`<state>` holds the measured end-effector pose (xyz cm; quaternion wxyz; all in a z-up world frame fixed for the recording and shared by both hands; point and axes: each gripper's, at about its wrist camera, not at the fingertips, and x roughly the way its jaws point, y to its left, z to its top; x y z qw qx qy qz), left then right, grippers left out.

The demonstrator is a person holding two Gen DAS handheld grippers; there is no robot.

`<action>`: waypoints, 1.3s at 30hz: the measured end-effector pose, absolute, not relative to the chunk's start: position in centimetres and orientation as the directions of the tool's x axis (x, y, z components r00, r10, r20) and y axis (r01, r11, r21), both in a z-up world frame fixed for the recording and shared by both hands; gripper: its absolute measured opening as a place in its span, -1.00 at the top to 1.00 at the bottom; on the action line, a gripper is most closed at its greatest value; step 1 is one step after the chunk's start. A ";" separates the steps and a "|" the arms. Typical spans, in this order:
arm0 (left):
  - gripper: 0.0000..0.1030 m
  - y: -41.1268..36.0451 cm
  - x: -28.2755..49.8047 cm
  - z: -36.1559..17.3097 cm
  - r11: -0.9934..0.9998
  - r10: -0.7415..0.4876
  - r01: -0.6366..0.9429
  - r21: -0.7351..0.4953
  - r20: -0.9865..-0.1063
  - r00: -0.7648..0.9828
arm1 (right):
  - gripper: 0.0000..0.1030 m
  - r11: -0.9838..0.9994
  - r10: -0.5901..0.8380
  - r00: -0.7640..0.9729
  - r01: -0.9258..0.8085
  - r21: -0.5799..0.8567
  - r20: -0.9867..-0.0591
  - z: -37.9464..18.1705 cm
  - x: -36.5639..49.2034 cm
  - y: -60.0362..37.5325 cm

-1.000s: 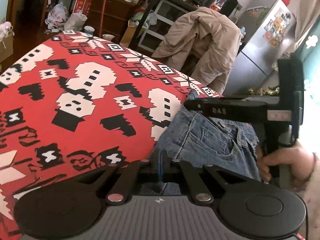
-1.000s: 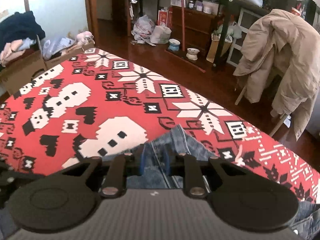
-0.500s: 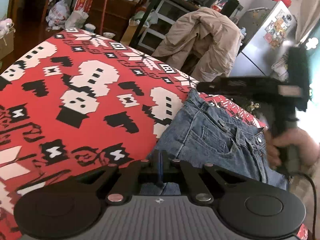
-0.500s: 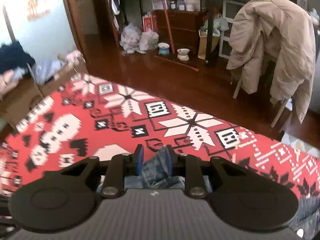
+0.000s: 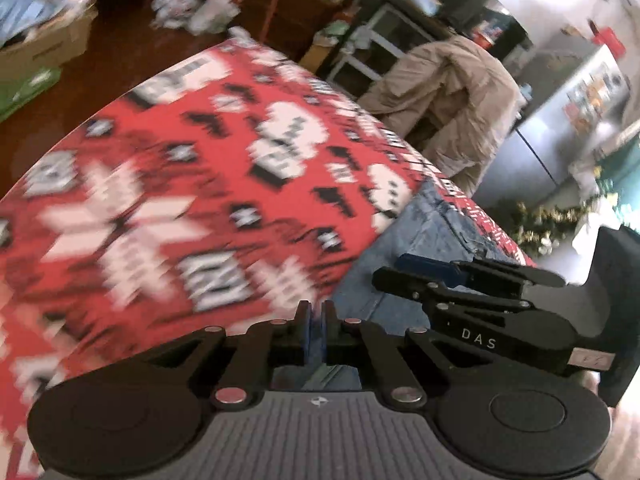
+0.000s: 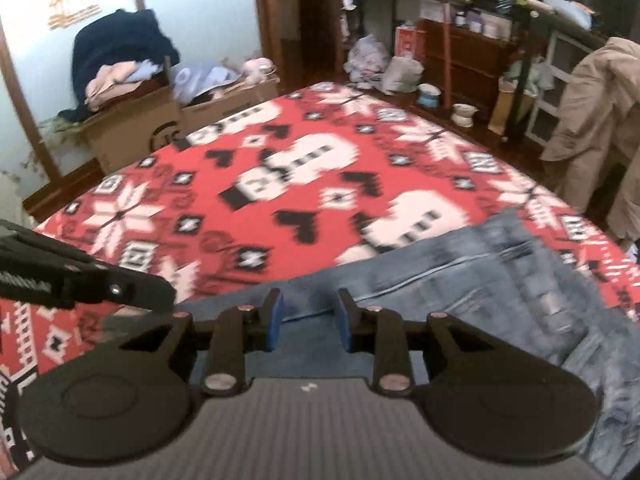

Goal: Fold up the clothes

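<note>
Blue pads of the left gripper (image 5: 316, 330) pressed nearly together, a thin sliver of something bluish in the slit; too blurred to tell whether cloth is pinched there. Right gripper (image 6: 310, 320) with jaws apart and opening, pads (image 6: 275, 322) clear of the denim showing between and beyond them, nothing pinched. Same right gripper (image 5: 436, 276) seen side-on from the left wrist view, lying low over the jeans (image 5: 420, 232), its blue pad forward. Left gripper (image 6: 88, 280) entering the right wrist view from the left edge as a black arm, just beside the near edge of the jeans (image 6: 500, 280). Jeans spread flat on the red blanket (image 6: 304, 184) with white and black pixel pattern, on the near right part of it, seam lines running across, one end reaching toward the blanket's right edge. Blanket (image 5: 160, 200) heavily blurred in the left view. Past the blanket: tan coat (image 5: 448, 96) draped over a chair, fridge (image 5: 568, 120) behind it, cardboard boxes (image 6: 132, 132) piled with clothes by the pale wall, dark wooden cabinet (image 6: 464, 52) and cluttered shelves, plastic bags (image 6: 384, 64) on the dark wood floor.
</note>
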<state>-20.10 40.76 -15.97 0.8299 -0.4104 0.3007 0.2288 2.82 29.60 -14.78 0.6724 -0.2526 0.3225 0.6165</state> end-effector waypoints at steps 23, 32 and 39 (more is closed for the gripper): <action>0.85 36.3 -18.4 -15.1 0.755 0.273 -0.617 -0.222 -0.749 0.604 | 0.43 0.004 0.694 -0.032 -0.999 0.048 -0.719 -13.7 -1.9 27.7; 0.83 37.2 -18.9 -15.2 0.710 0.246 -0.639 -0.295 -0.747 0.618 | 0.56 0.085 0.669 0.088 -0.995 -0.042 -0.738 -15.2 1.1 30.9; 0.83 37.1 -18.9 -15.2 0.708 0.243 -0.639 -0.300 -0.746 0.620 | 0.55 0.169 0.671 0.142 -0.985 -0.036 -0.728 -15.5 7.0 32.3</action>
